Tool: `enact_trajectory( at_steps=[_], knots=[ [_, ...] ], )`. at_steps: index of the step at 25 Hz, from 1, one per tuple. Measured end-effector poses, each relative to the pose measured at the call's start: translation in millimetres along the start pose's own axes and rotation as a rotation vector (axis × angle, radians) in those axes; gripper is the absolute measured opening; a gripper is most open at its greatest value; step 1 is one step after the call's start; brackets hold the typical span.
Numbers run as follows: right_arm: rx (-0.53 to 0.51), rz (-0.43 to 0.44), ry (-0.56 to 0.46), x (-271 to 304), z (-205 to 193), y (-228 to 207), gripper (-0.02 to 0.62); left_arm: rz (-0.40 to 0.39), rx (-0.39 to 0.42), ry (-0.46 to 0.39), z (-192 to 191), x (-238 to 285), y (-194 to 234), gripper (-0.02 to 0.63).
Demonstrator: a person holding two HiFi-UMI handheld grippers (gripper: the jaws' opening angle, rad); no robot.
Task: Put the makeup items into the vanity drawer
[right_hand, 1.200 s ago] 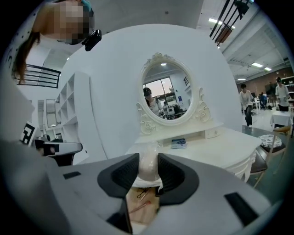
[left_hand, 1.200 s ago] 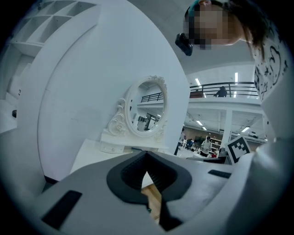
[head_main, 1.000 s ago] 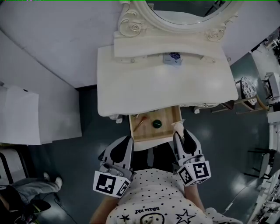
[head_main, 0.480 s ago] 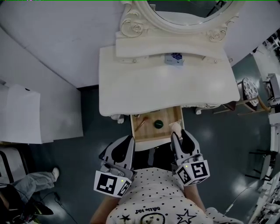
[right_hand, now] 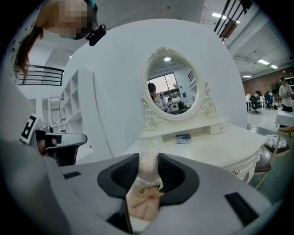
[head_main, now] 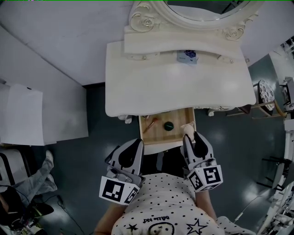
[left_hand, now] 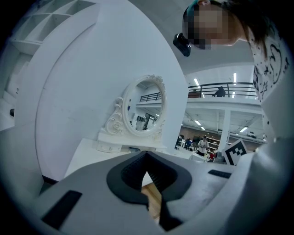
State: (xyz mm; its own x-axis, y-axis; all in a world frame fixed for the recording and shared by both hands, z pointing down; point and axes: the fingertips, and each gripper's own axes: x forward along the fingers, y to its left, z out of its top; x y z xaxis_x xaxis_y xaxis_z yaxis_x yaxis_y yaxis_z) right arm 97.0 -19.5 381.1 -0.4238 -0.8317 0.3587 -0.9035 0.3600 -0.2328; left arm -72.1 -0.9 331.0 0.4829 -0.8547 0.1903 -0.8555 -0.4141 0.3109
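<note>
The vanity drawer (head_main: 158, 136) stands pulled out under the white vanity top (head_main: 179, 89). In it lie a thin brush (head_main: 150, 124) and a dark round compact (head_main: 168, 124). My right gripper (head_main: 193, 139) is shut on a pale, plastic-wrapped makeup bottle (head_main: 187, 129) over the drawer's right front corner. In the right gripper view the bottle (right_hand: 148, 166) sits upright between the pads, with the drawer's wood (right_hand: 146, 207) below. My left gripper (head_main: 133, 146) hangs shut and empty just before the drawer's left front; through its gripper (left_hand: 147, 159) only drawer wood (left_hand: 154, 198) shows.
An oval mirror (head_main: 202, 10) rises at the vanity's back, with a small blue box (head_main: 187, 56) on the shelf below it. A round-seated chair (head_main: 262, 95) stands to the right. White panels (head_main: 27, 114) and another person's legs (head_main: 43, 167) are at the left.
The head camera has shifted slightly. The right gripper with the bottle has edged a little further in over the drawer's right corner. The left gripper has stayed put.
</note>
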Motion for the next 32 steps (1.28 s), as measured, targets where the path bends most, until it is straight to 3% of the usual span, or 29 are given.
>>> enact_trajectory(
  at_steps=[9,15,22,32],
  knots=[
    [-0.071,-0.014,0.076,32.6,-20.9,-30.2,0.134,0.015,-0.020,0.025,-8.4,10.7,-0.9,0.002],
    [-0.096,-0.005,0.198,56.2,-59.9,-51.8,0.135,0.028,-0.038,0.038,-15.1,30.2,1.1,0.002],
    [-0.127,0.006,0.329,84.9,-116.5,-74.9,0.135,0.017,-0.083,0.092,-51.1,54.5,-1.0,0.002],
    [-0.094,-0.008,0.445,109.0,-169.7,-99.0,0.135,0.042,-0.161,0.148,-96.4,81.1,-3.1,0.002]
  ],
)
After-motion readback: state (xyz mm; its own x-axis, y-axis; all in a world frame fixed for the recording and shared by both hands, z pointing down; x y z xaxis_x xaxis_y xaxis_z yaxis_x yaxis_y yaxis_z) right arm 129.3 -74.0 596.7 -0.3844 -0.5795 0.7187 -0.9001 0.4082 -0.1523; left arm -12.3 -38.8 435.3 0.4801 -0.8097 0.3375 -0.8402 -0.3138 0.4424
